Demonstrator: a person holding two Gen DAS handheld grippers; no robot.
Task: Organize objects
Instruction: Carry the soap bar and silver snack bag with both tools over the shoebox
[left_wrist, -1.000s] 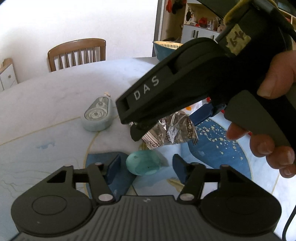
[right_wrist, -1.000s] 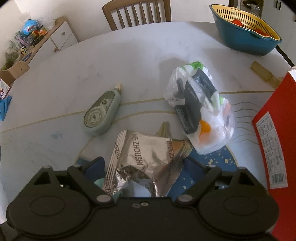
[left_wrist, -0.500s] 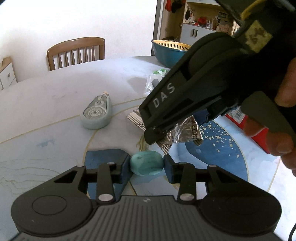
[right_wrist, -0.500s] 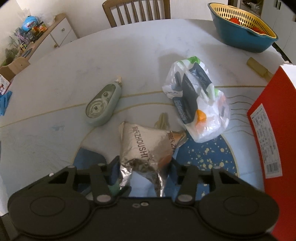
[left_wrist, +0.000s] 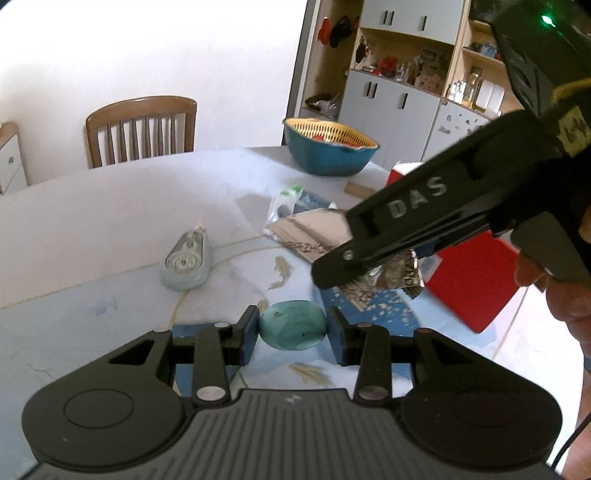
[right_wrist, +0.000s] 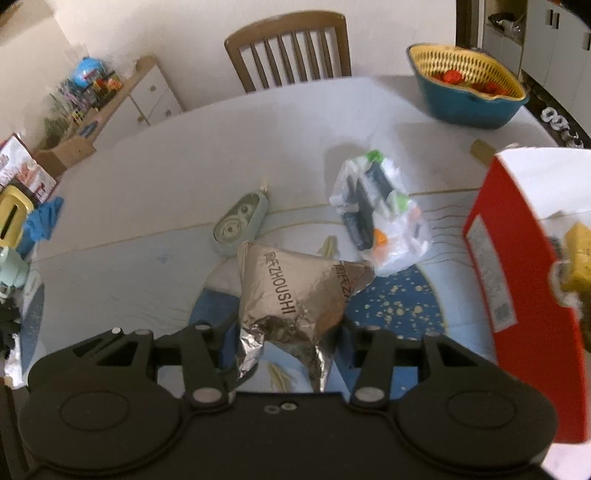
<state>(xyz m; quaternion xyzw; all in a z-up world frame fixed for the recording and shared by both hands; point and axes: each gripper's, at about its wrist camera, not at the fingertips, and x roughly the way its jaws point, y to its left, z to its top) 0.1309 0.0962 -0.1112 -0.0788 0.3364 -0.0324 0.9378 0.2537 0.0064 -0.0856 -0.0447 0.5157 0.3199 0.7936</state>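
My left gripper (left_wrist: 292, 332) is shut on a teal egg-shaped object (left_wrist: 292, 329) and holds it above the table. My right gripper (right_wrist: 286, 343) is shut on a crumpled silver foil packet (right_wrist: 295, 295) and holds it up off the table. In the left wrist view the right gripper's black body (left_wrist: 424, 218) crosses the upper right with the foil packet (left_wrist: 314, 236) in it. A pale green correction tape dispenser (left_wrist: 186, 260) lies on the table; it also shows in the right wrist view (right_wrist: 240, 223). A clear plastic bag of small items (right_wrist: 376, 225) lies beyond the packet.
A red box (right_wrist: 517, 280) stands open at the right, also in the left wrist view (left_wrist: 476, 277). A blue bowl with a yellow strainer (right_wrist: 469, 88) sits at the far right of the table (right_wrist: 184, 177). A wooden chair (right_wrist: 288, 51) stands behind the table. A wooden block (right_wrist: 482, 151) lies near the box.
Both grippers closed and lifted: the left on the teal object, the right on the foil packet, which has come up off the table. The right gripper moved up and right in the left wrist view.
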